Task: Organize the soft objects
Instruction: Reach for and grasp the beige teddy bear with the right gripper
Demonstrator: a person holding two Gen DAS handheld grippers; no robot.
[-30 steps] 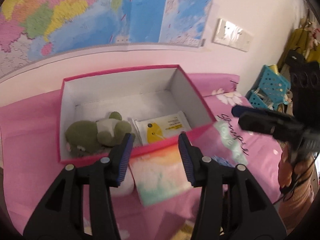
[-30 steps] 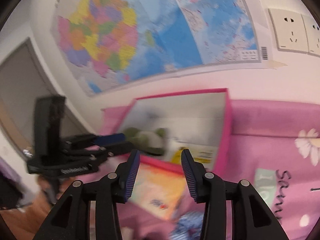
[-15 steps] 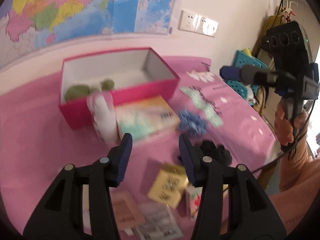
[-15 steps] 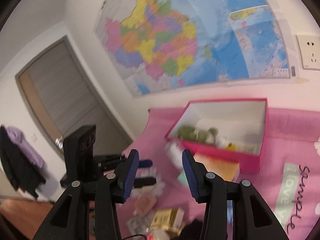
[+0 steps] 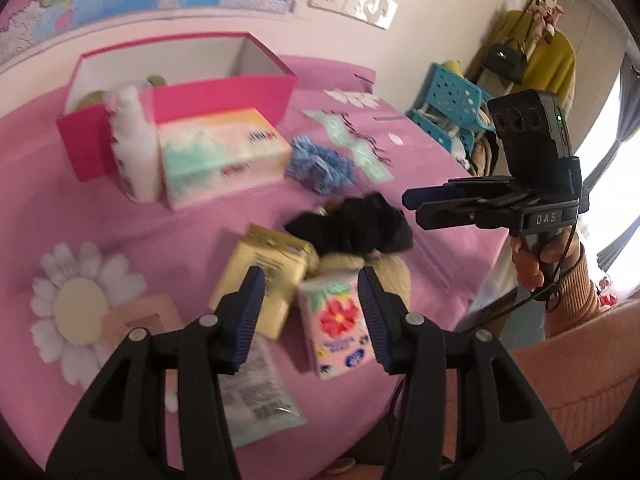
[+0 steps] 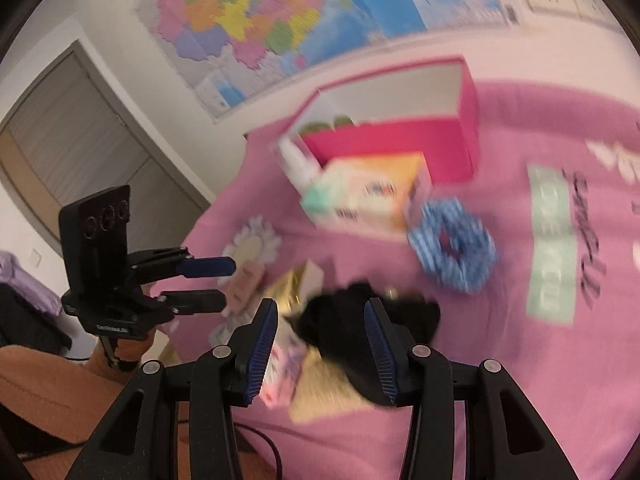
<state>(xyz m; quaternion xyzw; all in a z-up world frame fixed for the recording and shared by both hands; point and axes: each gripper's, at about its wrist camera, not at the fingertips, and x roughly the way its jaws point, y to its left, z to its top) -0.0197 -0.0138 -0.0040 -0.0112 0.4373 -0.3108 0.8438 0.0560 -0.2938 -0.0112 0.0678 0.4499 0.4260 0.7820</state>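
- The left gripper (image 5: pixel 310 312) hangs wide and empty above the floral tissue pack (image 5: pixel 340 324), seemingly lined up for a grasp.
- The right gripper (image 6: pixel 320 336), also wide and empty, frames the black scrunchie (image 6: pixel 360 312).
- The pink box (image 5: pixel 224 92) waits beyond with a green plush (image 5: pixel 156 79) inside.
- Only the right view shows the door (image 6: pixel 72 132); only the left shows the blue basket (image 5: pixel 452 100).

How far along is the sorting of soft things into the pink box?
Early. The pink cardboard box holds a green plush toy. Both grippers, left and right, are open and empty. Black scrunchie, blue scrunchie and floral tissue pack remain on the pink cloth.
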